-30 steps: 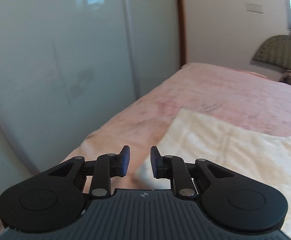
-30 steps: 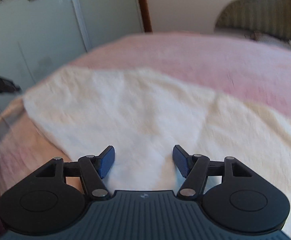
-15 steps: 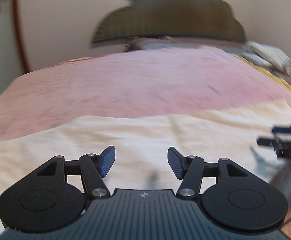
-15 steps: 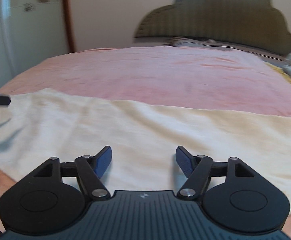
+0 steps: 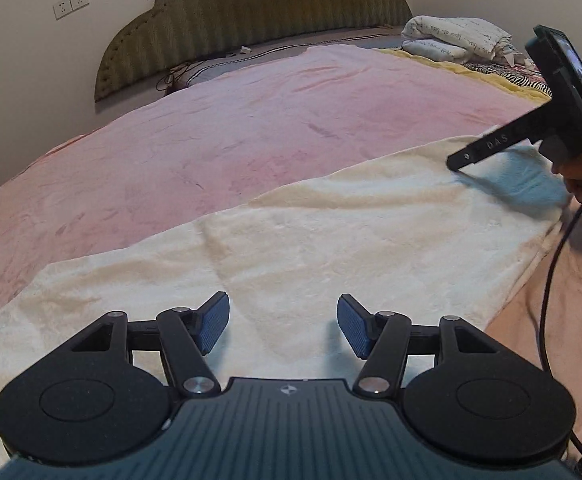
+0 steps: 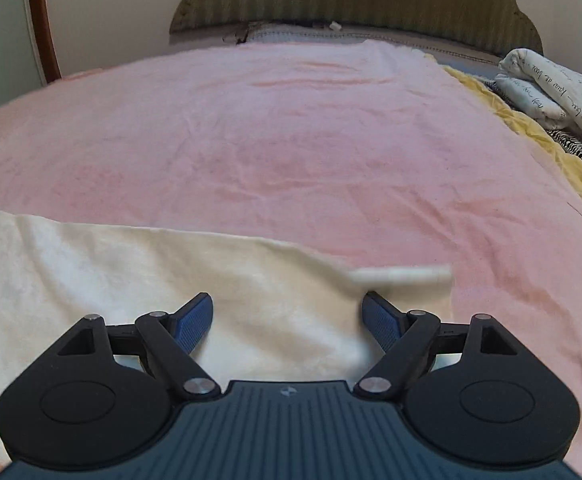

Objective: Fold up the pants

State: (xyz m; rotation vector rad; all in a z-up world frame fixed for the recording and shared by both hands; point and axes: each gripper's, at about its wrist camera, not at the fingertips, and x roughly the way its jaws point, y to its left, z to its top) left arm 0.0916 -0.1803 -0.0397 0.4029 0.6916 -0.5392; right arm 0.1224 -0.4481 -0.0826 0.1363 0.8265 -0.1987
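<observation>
Cream fleece pants [image 5: 331,240] lie flat across the near part of a pink bedspread [image 5: 251,120]. My left gripper [image 5: 283,326] is open and empty, low over the middle of the cloth. My right gripper [image 6: 289,320] is open and empty over the right end of the pants [image 6: 171,276], near their right edge. In the left wrist view the right gripper [image 5: 467,158] reaches in from the right, its finger just above the cloth's far right end.
A green padded headboard [image 5: 251,4] stands at the far end of the bed. A folded printed quilt [image 5: 455,36] and yellow and zebra-striped bedding [image 6: 563,140] lie on the bed's right side. A black cable [image 5: 551,280] hangs at the right.
Both grippers swung from facing the wardrobe side to facing the headboard. The left jaws opened wider. The right gripper moved to the pants' right end.
</observation>
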